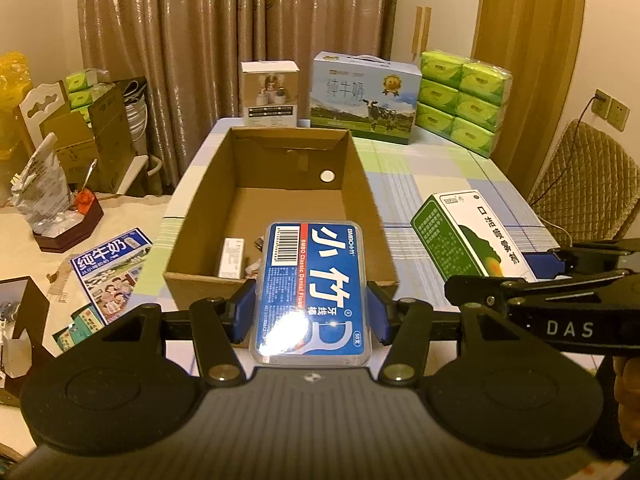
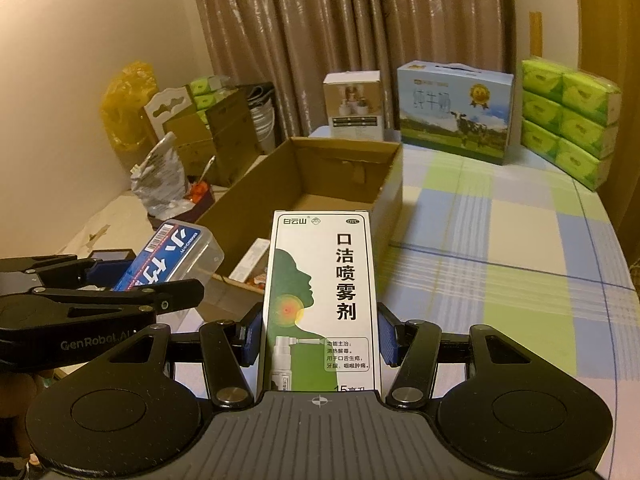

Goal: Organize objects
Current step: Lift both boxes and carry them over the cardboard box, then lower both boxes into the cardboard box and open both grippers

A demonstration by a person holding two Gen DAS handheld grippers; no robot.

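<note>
Holding a flat blue dental floss case (image 1: 310, 292), the left gripper (image 1: 310, 310) has its blue pads pressed against the case's two long edges, so the case's long axis runs straight out along the fingers. That axis points at the open cardboard box (image 1: 208, 204), which stands on the counter (image 1: 432, 184) directly ahead and below; the far end of the case overlaps the box's near wall in the left wrist view. The box's own long axis runs away from the person, in line with the case. A small white carton (image 1: 232, 258) and some scraps already lie on the box floor near the front wall.

To the right, the right gripper (image 2: 320, 340) pinches a tall white-and-green throat spray carton (image 2: 320, 300) by its long sides, again with the long axis along the fingers. From this gripper the box lies ahead and slightly left: the carton's top covers the near right corner of the box.

Judgement: the left gripper is the better aligned and probably the nearer of the two to the opening. The right one needs a leftward shift before release, and the two grippers sit just beside each other, so a collision is possible.
</note>
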